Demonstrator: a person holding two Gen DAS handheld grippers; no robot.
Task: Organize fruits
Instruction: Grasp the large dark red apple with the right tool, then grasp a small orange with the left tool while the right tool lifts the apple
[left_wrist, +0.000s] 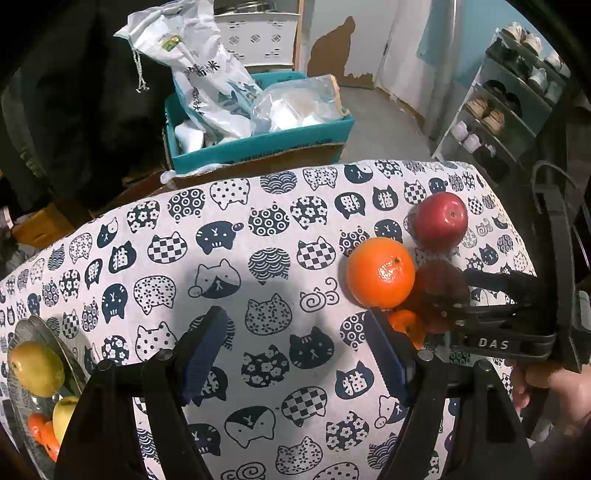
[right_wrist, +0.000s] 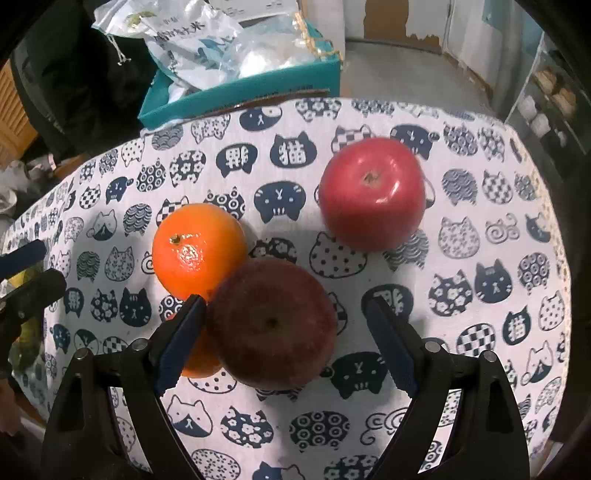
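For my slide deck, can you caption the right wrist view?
Open right hand-held gripper straddles a dark red apple beside an orange and a bright red apple.

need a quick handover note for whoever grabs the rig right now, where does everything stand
Left gripper: open, empty, over bare cloth.
Right gripper: open, jaws either side of the dark red apple, not closed on it.
On the tablecloth: that apple, bright red apple, orange, a second orange half hidden.
Done: glass plate holds some fruit.
Left: move those four over.
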